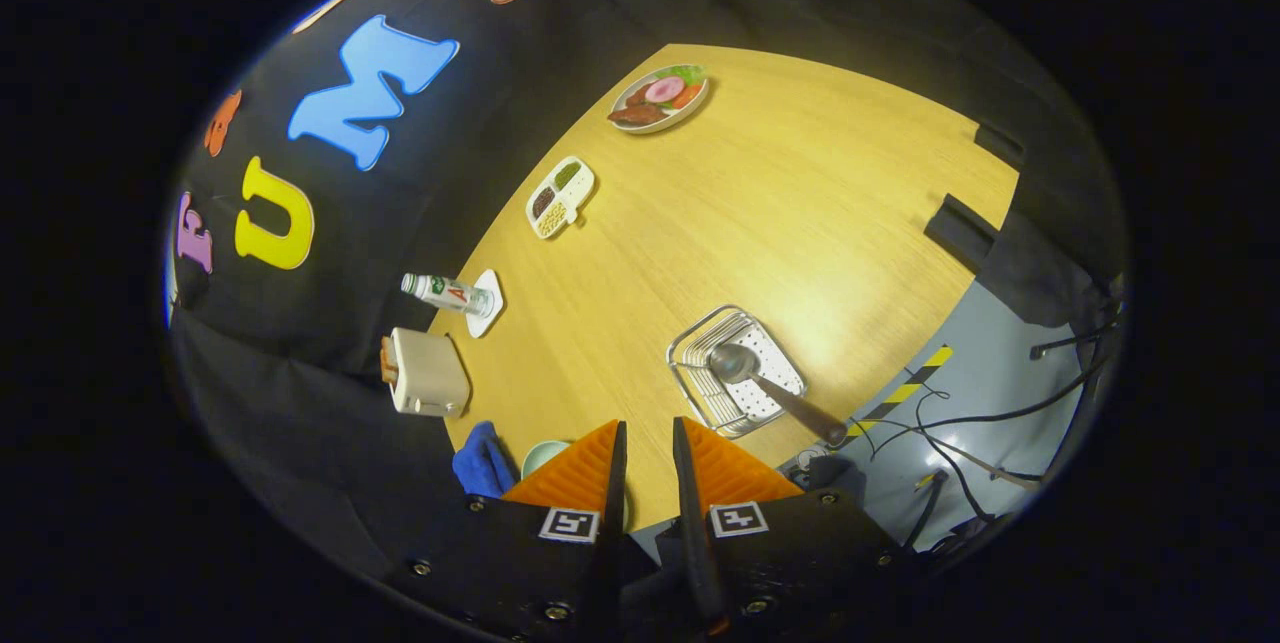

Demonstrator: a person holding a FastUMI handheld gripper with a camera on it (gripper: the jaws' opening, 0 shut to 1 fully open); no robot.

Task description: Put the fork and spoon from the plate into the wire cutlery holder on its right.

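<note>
The metal spoon [770, 385] stands bowl-down, handle tilted rightward, inside the wire cutlery holder [735, 369] on the wooden tabletop [760, 203], just ahead and right of the gripper [648, 443], whose fingers sit slightly apart, holding nothing, above a pale green plate [540, 456].

Gripper [648, 443] held high, tilted; fingers [612, 463] parted by narrow gap, apparently gripping nothing, though gap itself poorly lit.

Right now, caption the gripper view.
Gripper empty, fingers slightly apart above table; spoon in wire cutlery holder.
</note>
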